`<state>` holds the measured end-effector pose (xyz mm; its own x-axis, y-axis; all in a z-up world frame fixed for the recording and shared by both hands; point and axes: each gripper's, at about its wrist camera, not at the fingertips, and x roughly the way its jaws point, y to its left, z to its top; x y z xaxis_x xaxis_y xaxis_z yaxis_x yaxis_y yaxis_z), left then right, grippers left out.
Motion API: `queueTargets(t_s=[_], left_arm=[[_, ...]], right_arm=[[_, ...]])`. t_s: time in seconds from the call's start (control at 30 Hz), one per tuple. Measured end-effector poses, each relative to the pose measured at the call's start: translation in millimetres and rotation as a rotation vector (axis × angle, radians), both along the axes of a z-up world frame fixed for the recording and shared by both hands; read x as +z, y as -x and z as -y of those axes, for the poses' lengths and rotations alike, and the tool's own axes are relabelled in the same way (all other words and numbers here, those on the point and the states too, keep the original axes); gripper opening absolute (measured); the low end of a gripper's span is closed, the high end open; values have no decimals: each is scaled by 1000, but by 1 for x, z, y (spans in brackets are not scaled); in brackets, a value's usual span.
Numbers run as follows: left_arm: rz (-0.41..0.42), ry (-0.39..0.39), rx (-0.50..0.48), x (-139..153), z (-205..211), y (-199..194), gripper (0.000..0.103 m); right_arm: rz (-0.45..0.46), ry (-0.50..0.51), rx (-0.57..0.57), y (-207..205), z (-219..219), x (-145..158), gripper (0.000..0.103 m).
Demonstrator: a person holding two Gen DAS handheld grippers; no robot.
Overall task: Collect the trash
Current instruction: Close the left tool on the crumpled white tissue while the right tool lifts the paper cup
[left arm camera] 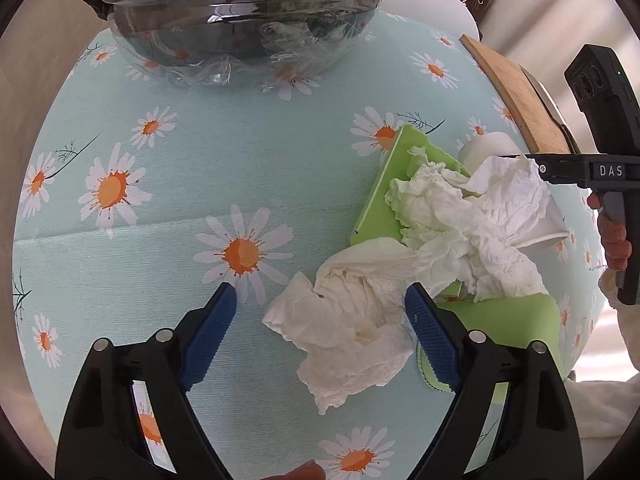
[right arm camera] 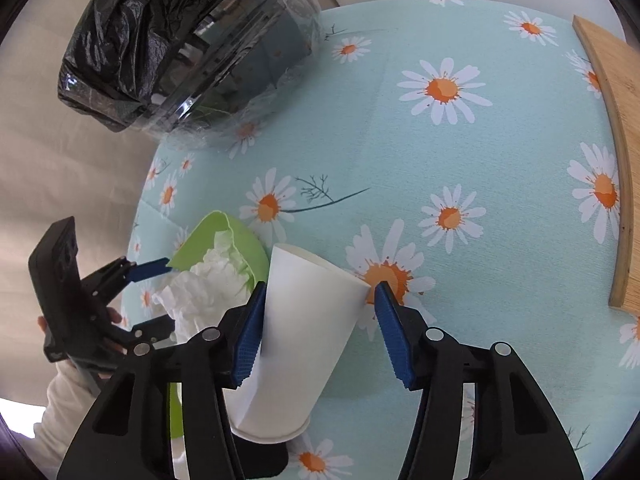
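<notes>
On my left wrist view, the left claw [left arm camera: 320,300] is spread wide and holds nothing; its blue fingertips [left arm camera: 224,300] sit either side of the crumpled tissue [left arm camera: 360,340], which lies on the daisy-print counter [left arm camera: 160,220] and spills over the green tray [left arm camera: 384,200]. More crumpled paper [left arm camera: 480,208] is heaped on that tray. Beyond, at the far edge of the counter, I see the clear bin with its black bag [left arm camera: 240,12]. Moving right, the right claw [right arm camera: 318,300] is also wide open, straddling the white paper cup [right arm camera: 304,332], which lies tipped on its side just beside the tray; the left pad [right arm camera: 250,328] seems to touch the cup wall, the right pad [right arm camera: 390,320] is apart from it. A wooden board [right arm camera: 616,160] lies along the counter's right edge.
</notes>
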<state>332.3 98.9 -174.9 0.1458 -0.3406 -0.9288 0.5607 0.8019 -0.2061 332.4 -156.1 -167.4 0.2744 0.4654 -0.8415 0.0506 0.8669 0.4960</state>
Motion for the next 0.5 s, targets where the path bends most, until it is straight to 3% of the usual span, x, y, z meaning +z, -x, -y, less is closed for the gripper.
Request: queueTargets(t_s=[0.17, 0.3, 0.5], left_arm=[[4, 17, -35, 6, 2, 9, 51], [15, 8, -39, 11, -5, 17, 45], [46, -30, -8, 16, -16, 26, 44]], right_arm=[[7, 29, 39, 1, -9, 5, 47], [17, 39, 36, 5, -7, 10, 47], [44, 49, 18, 19, 2, 20, 47]])
